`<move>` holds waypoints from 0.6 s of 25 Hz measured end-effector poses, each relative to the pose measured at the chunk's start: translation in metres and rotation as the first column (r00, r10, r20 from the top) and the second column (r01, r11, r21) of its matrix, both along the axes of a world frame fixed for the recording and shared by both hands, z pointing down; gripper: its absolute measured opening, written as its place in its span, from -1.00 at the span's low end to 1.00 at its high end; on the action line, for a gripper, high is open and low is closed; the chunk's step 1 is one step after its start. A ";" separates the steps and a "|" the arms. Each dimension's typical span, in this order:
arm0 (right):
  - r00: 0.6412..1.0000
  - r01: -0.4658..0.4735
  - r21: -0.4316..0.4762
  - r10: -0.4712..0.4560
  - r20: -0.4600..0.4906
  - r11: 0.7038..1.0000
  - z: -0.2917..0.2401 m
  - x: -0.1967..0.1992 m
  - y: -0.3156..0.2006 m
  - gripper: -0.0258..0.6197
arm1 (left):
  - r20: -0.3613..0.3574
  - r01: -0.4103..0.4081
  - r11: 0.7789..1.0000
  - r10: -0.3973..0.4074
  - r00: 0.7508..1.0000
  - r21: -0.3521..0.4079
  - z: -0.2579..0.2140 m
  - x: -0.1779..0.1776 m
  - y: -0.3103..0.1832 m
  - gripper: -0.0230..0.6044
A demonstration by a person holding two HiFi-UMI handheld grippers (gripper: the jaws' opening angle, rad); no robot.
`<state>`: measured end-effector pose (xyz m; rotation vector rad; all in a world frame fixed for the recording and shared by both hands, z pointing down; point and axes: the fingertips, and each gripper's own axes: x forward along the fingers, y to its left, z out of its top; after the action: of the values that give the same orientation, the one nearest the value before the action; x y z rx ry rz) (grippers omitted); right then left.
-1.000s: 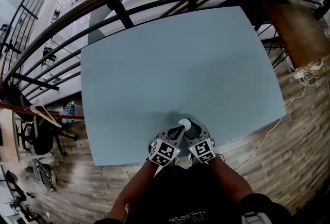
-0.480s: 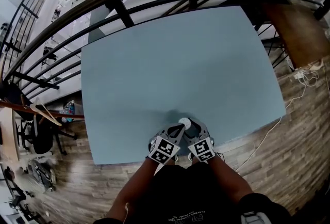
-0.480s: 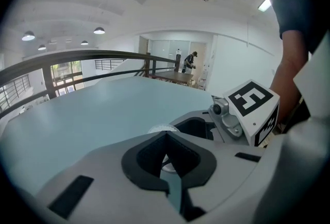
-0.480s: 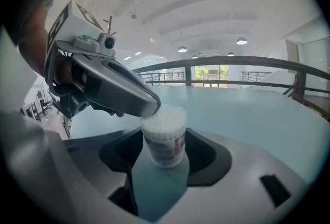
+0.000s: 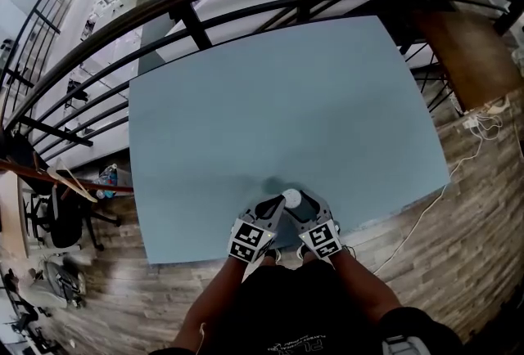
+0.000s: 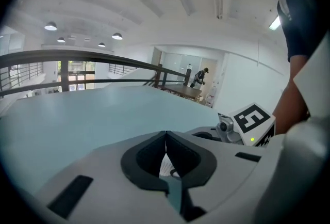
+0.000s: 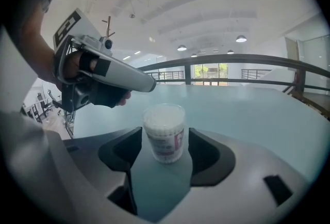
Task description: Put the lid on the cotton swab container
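Two tools are at work over the pale blue surface point(image 5: 286, 100).

**Right tool** point(image 7: 164, 152): its jaws are spread. The cotton swab container point(image 7: 164, 125) stands upright on the surface between them, with a gap showing on either side of it. I read it as bracketed, not clamped. I cannot tell whether anything covers its top.

**Left tool** point(image 6: 165, 138): its jaws are pressed together at the tips. A thin pale piece point(image 6: 166, 165) is caught between the pads, and I take it to be the lid, seen edge-on. From the right gripper view, this tool hangs just left of the container and above it, with its nose near the rim.

**Risks, as I judge them:**
- The container is loose between the spread jaws. A sideways push from the lid would slide or tip it, and it stands near the surface's near edge.
- The lid is held by a narrow pinch. It could arrive tilted and catch one side of the rim, or slip out when pressed down.

**Change from half a second ago:**
- The left tool's marker cube point(image 5: 248, 240) sits farther out to the left, so that tool has swung to a steeper angle towards the container.
- The container and the right tool hold their places.
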<state>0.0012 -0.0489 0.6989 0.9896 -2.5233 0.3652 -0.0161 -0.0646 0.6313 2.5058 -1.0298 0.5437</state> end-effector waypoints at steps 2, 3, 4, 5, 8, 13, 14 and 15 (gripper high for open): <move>1.000 0.000 0.004 0.000 -0.004 1.000 -0.004 0.004 0.003 -0.06 | 0.003 0.044 0.999 -0.044 0.999 0.022 -0.006 -0.010 -0.003 -0.89; 1.000 0.000 0.007 0.000 -0.006 1.000 -0.007 0.006 0.004 -0.06 | 0.005 0.065 0.998 -0.065 0.998 0.028 -0.008 -0.015 -0.004 -0.89; 1.000 -0.003 0.010 0.003 -0.009 1.000 -0.010 0.008 0.006 -0.06 | 0.005 0.085 0.996 -0.085 0.996 0.032 -0.010 -0.020 -0.005 -0.89; 1.000 -0.006 0.016 0.006 -0.011 1.000 -0.013 0.010 0.006 -0.06 | 0.002 0.103 0.994 -0.104 0.995 0.035 -0.011 -0.025 -0.006 -0.89; 1.000 -0.001 0.040 0.001 -0.013 0.999 -0.029 0.015 0.007 -0.06 | -0.014 0.139 0.989 -0.139 0.990 0.054 -0.017 -0.034 -0.008 -0.89; 0.999 0.049 0.094 -0.049 -0.005 0.994 -0.068 0.012 0.013 -0.06 | -0.063 0.167 0.984 -0.162 0.985 0.069 -0.027 -0.039 -0.004 -0.89; 0.999 0.050 0.107 -0.050 0.003 0.993 -0.077 0.010 0.013 -0.09 | -0.080 0.177 0.981 -0.170 0.982 0.077 -0.031 -0.041 -0.004 -0.89; 0.999 0.046 0.120 -0.048 0.014 0.992 -0.085 0.008 0.013 -0.15 | -0.097 0.188 0.978 -0.179 0.979 0.088 -0.035 -0.043 -0.004 -0.89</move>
<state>0.0095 -0.0364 0.6136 0.9730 -2.6047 0.2110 -0.0589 -0.0687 0.5964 2.4584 -1.2645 0.3320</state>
